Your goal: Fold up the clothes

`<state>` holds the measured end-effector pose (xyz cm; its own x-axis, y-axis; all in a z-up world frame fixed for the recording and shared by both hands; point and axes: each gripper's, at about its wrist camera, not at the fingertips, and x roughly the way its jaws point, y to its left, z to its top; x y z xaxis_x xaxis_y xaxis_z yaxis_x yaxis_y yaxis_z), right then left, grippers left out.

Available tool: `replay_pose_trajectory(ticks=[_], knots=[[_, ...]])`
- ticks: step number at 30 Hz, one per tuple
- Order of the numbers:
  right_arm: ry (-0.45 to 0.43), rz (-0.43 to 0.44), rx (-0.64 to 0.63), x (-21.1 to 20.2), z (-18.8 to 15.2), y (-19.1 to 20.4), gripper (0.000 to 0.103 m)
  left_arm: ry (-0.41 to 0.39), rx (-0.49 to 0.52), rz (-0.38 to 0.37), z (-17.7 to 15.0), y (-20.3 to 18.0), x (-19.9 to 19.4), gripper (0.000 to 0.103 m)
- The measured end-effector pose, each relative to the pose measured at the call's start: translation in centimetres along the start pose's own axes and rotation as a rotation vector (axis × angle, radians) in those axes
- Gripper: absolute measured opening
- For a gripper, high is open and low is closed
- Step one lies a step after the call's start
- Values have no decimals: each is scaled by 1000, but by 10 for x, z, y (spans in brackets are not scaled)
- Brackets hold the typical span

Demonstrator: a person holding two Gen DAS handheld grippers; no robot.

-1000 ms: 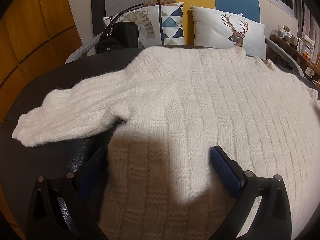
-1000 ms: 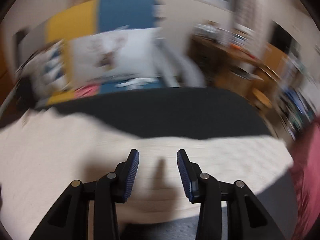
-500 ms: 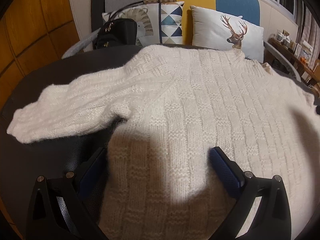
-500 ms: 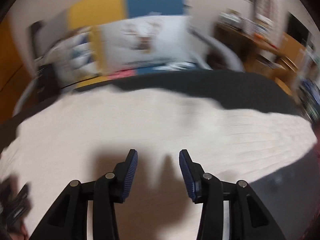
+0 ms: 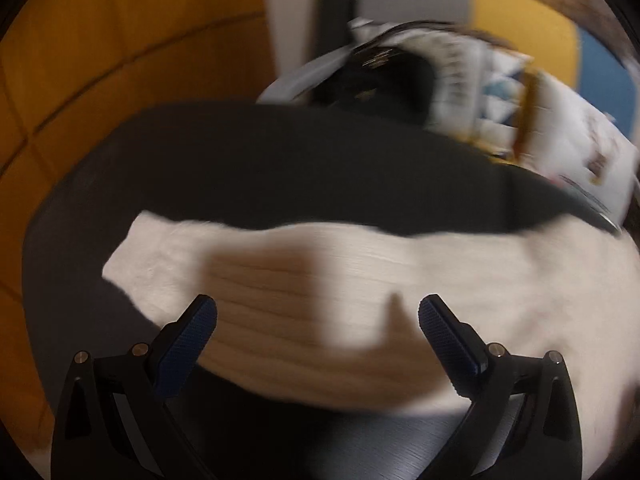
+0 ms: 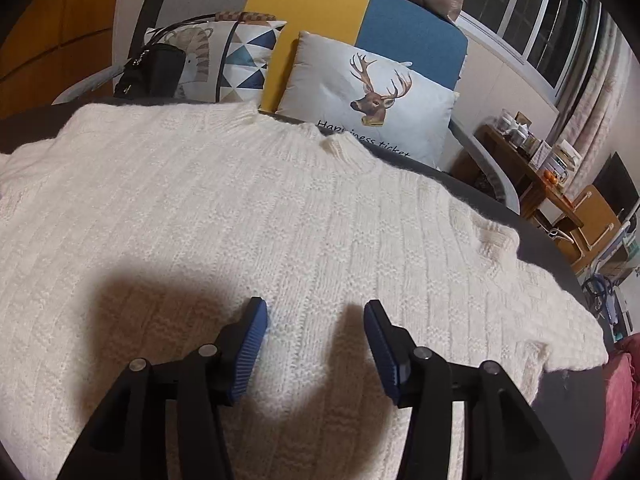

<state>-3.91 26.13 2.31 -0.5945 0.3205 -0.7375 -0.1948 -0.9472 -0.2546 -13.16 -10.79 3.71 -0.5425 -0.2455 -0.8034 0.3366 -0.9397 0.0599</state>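
A cream knitted sweater (image 6: pixel 248 216) lies flat on a dark table (image 6: pixel 560 252), its collar (image 6: pixel 340 146) at the far edge. My right gripper (image 6: pixel 316 324) hovers over the sweater's body, its jaws opening, with nothing pinched between the blue pads. The left wrist view is blurred: my left gripper (image 5: pixel 318 320) stands wide open above the sweater's left sleeve (image 5: pixel 280 280), whose cuff end (image 5: pixel 132 256) lies on the dark table (image 5: pixel 280 168). Nothing is held by either gripper.
Behind the table stands a sofa with a deer cushion (image 6: pixel 372 96), a patterned cushion (image 6: pixel 236 60) and a black handbag (image 6: pixel 152 72). A wooden side table (image 6: pixel 528 160) with small items is at the right, pink fabric (image 6: pixel 618 400) at the near right edge.
My left gripper has swung left from the sweater's body to over its left sleeve. My right gripper has moved left over the sweater's middle, and its jaws stand wider apart.
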Motion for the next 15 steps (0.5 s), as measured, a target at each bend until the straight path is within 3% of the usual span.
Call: replay_pose_trajectory(ticks=[3,5,9,11,15], knots=[[0,-8,0,4,9,-9,54,94,-36,39,9,28,33,103],[1,-7,3,7,12,-9,55,79,-59,-11,9,45,44,103],[4,3,18,9,13,-15,57,7,-25,74,8,65,49,103],[6,10,30,9,11,-18,59,21,-79,20,8,77,54,103],[8,9,37,9,10,-21,61,20,-64,9,6,77,51,103]])
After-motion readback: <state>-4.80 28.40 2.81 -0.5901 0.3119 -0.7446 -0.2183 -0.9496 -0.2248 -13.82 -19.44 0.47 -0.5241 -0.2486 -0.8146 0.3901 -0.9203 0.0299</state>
